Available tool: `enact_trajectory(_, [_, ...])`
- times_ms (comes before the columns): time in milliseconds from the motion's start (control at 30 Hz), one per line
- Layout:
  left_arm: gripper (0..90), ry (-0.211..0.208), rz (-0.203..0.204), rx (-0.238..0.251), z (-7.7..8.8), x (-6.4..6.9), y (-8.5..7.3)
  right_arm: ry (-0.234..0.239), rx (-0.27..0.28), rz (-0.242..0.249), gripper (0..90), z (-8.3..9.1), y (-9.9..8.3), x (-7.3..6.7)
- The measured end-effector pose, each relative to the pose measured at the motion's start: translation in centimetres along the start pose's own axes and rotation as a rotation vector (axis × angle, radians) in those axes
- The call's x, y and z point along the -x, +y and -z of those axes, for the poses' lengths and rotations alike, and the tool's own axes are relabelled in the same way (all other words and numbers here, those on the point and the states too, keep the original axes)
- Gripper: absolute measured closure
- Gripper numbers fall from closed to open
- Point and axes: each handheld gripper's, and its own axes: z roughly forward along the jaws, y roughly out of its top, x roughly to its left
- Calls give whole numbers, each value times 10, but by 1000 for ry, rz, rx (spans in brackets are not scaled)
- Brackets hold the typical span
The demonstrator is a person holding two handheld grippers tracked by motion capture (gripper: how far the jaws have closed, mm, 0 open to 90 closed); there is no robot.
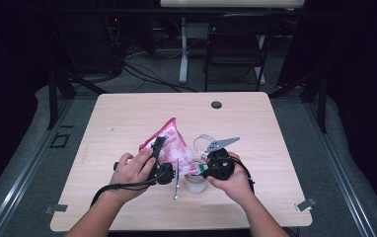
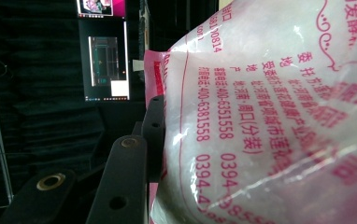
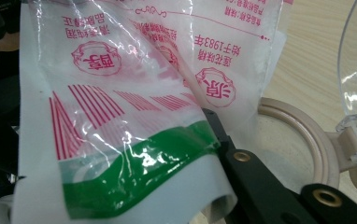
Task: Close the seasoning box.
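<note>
A: Right gripper view first: the right gripper (image 3: pixel 214 140) has its black jaws pinched fully together on the green-striped edge of the plastic bag (image 3: pixel 134 116).

B: And the other one?

A: The left gripper (image 2: pixel 153 140) has its jaws partly apart, one black jaw flat against the bulging side of that bag, which shows pink print. From above, the left gripper (image 1: pixel 159 158) grips the bag's middle and the right gripper (image 1: pixel 211 165) its lower corner.

B: Where is the bag itself?

A: Lifted over the middle of the wooden table (image 1: pixel 127 118), stretched between the two grippers, its pink top pointing away from the person. Just below its lower corner stands a glass jar (image 1: pixel 196 182), its beige rim (image 3: pixel 307 135) under the film and its clear hinged lid (image 1: pixel 204 143) open behind.

B: Anything else?

A: A long metal spoon (image 1: pixel 176 180) lies beside the jar.
</note>
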Motion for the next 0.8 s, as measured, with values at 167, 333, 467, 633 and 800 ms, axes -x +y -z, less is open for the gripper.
enact_trajectory(167, [674, -15, -2, -24, 3, -1, 1, -2, 1, 1, 900, 0, 0, 0])
enact_trajectory(333, [674, 3, -1, -6, 2, -1, 1, -2, 0, 3, 900, 0, 0, 0])
enact_trajectory(467, [673, -4, -3, -16, 3, -2, 2, -1, 0, 4, 900, 0, 0, 0])
enact_trajectory(633, [673, -3, -5, -19, 5, -2, 2, -1, 1, 4, 900, -1, 0, 0])
enact_trajectory(800, [673, 0, -12, -18, 5, -3, 3, -1, 1, 4, 900, -1, 0, -1])
